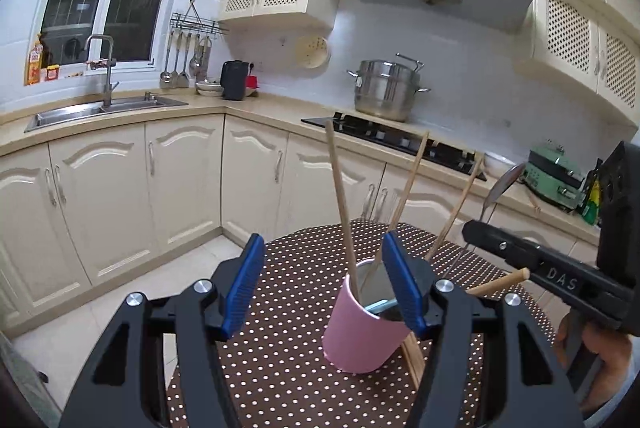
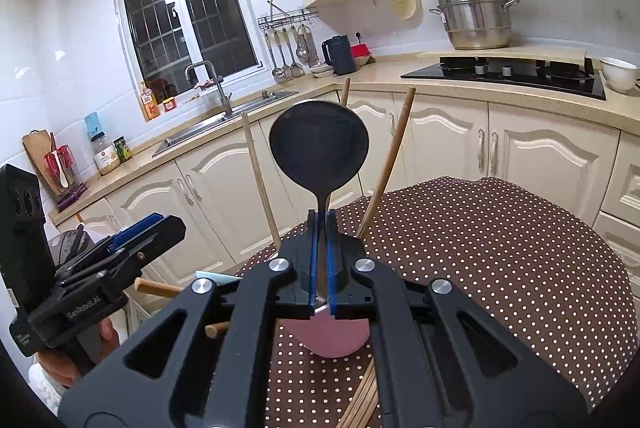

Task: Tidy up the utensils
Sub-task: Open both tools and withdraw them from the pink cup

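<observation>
the left claw (image 1: 324,280) stands about half open, its blue pads (image 1: 244,284) apart with nothing between them; the right-hand pad sits just in front of the rim of the pink cup (image 1: 360,336), and i cannot tell if it touches. the cup stands on the brown table with white dots (image 1: 288,368), near its middle. three wooden chopsticks (image 1: 342,203) lean out of the cup, fanned apart, and something pale blue lies inside at the rim.

the right claw (image 2: 319,260) is closed tight on the thin metal stem of a spoon (image 2: 319,143), its blue pads pressed against both sides. the spoon stands upright from the jaws, its dark round bowl above them. this claw hangs just over the cup, which shows as a pink patch beneath the jaws. more chopsticks (image 2: 364,400) lie flat on the table beside the cup's base. a hand (image 1: 600,352) grips the right tool's handle.
</observation>
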